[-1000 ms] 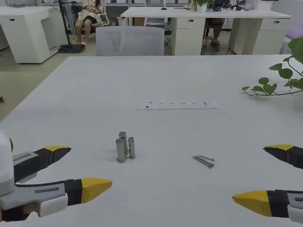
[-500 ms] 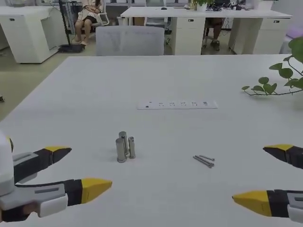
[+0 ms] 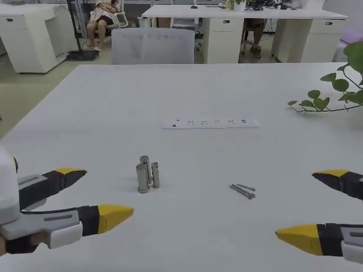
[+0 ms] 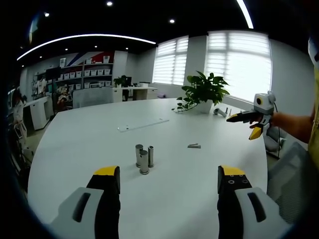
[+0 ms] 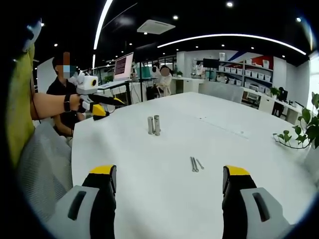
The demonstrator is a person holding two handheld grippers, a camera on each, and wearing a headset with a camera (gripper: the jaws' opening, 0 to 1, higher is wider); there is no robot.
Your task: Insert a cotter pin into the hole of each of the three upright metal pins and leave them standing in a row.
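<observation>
You are at a broad white table (image 3: 198, 85) in an open office, and both tools are closest to you, low at its near edge. Your left gripper (image 3: 108, 191) is held spread and empty, and so is your right gripper (image 3: 295, 203), jaws wide with nothing between them. Just beyond the left one, slightly to its right, the three metal pins (image 3: 147, 174) stand upright in a tight clump rather than a row; whether they touch cannot be told. The cotter pins (image 3: 243, 191) lie flat in a small bunch, well apart from the metal pins and nearer your right gripper, ahead of it and to its left. Their exact count is hard to make out. In the right gripper view their long axis runs almost along the line of that gripper's jaws, so I judge you would need to turn the wrist or come in from the side to pinch one across its length. Bare tabletop lies between the gripper and them, with nothing in the way. Farther back a white power strip (image 3: 210, 123) lies crosswise at mid-table, a leafy plant (image 3: 334, 93) reaches in from the right, and a grey chair (image 3: 152, 45) stands at the far edge.
</observation>
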